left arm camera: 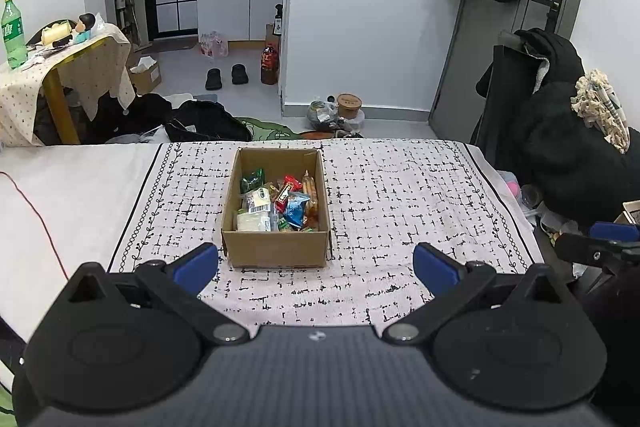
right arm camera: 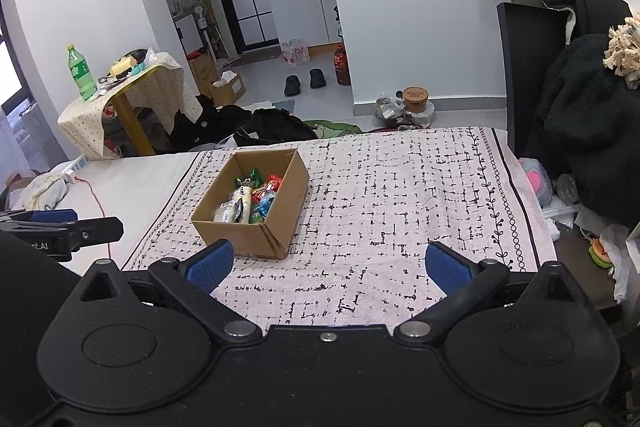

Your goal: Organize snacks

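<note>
Near the front edge of the patterned cloth [left arm camera: 400, 187], the cardboard box [left arm camera: 276, 251] already holds the snack packets [left arm camera: 280, 203], both grippers, left [left arm camera: 316, 267] and right [right arm camera: 330, 267], spread empty, suggesting little remains.

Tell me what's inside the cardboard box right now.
The cardboard box holds a loose pile of wrapped snacks: green, red, blue and clear packets, plus a pale block. Whatever lies beneath the top layer is covered.
</note>
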